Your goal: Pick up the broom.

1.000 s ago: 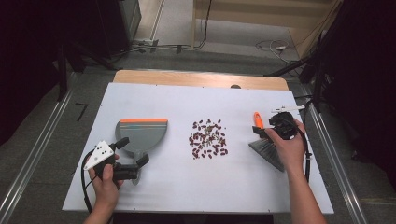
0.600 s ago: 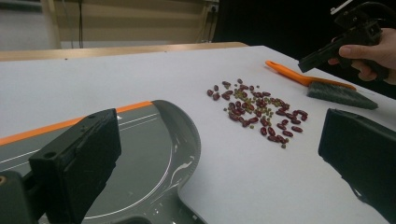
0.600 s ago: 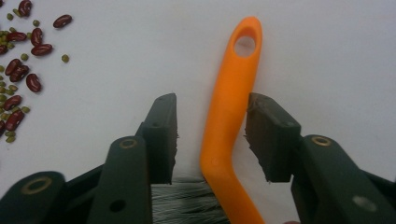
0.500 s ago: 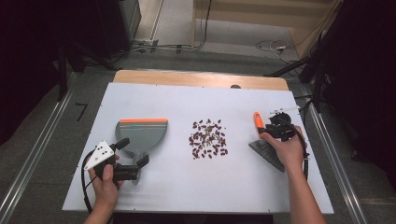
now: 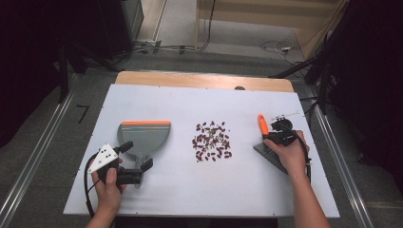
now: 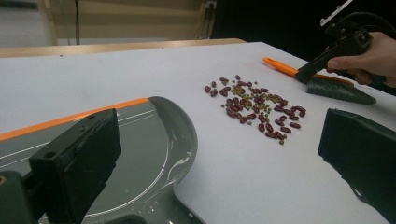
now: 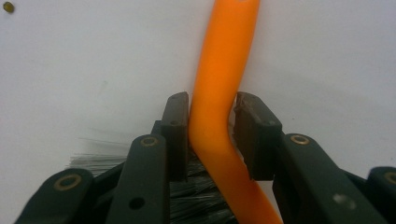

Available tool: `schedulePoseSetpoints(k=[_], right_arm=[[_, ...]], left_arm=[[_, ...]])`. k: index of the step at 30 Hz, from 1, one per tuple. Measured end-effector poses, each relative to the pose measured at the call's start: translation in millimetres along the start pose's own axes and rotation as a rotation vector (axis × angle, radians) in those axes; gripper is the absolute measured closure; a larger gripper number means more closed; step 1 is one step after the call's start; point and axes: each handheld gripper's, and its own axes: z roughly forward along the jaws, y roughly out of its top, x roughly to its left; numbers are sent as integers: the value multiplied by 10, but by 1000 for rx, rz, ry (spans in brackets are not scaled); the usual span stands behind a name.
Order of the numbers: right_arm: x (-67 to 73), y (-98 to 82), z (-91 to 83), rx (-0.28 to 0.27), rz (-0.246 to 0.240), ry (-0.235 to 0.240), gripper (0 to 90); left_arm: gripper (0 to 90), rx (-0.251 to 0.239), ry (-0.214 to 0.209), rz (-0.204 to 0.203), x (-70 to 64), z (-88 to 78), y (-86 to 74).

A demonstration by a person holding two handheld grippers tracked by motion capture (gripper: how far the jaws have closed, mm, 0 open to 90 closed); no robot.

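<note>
A grey dustpan [image 5: 145, 135] with an orange lip lies at the table's left. My left gripper [image 5: 138, 156] stands open at the dustpan's handle end, one jaw over the pan [image 6: 140, 140], the other over bare table. A loose pile of red and green beans [image 5: 211, 141] lies in the middle. At the right lies a brush [image 5: 262, 124] with an orange handle and grey bristles. My right gripper [image 7: 212, 116] has just been closing, and its pads now press on both sides of the orange handle [image 7: 224, 56] just above the bristles.
The white table top [image 5: 190, 190] ends in a wooden strip [image 5: 199, 80] at the far side. Cables trail from both grippers. A single green bean [image 7: 8, 7] lies apart from the pile, near the brush.
My right gripper has sunk a little onto the brush and its jaws have closed around the orange handle. The left gripper, dustpan and beans have stayed where they were.
</note>
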Motion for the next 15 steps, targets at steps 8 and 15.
schedulePoseSetpoints(k=[8, 15], right_arm=[[-37, 40, 9, 26, 66, 15, 678], [-129, -71, -46, -72, 95, 107, 683]], left_arm=[[0, 22, -21, 40, -131, 87, 22], [0, 31, -23, 59, -162, 107, 25]])
